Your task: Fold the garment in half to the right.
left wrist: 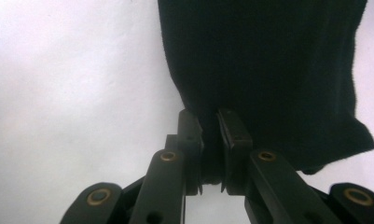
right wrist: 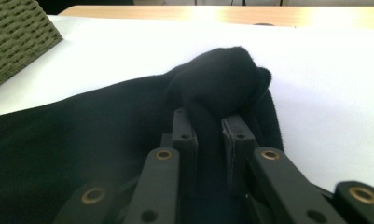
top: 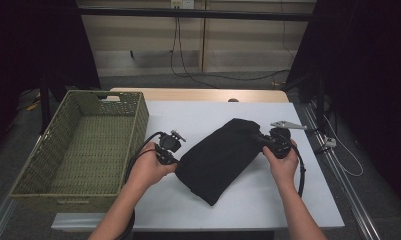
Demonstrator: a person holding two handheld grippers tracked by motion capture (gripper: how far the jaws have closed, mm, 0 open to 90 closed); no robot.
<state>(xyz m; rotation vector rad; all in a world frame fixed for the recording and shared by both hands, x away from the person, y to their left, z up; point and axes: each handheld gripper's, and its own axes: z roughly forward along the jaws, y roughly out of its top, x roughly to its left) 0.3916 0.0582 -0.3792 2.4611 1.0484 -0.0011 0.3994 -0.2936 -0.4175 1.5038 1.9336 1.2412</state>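
Where the high view blurs it: left claw [left wrist: 210,122] pinching black cloth [left wrist: 268,70].

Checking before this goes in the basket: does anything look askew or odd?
Nothing is damaged or spilled. The black cloth lies diagonally on the white table, bunched into a hump at the right tool. The left tool pinches its other edge.

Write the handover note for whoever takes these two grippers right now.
Left gripper: jaws shut on the near left edge of the black cloth.
Right gripper: jaws shut on a bunched fold at the cloth's far right end.
The cloth is folded and lies on the white table, beside the green woven basket, which holds nothing.
Done: both ends gripped.
Left, probably: lift the cloth and lay it in the basket.
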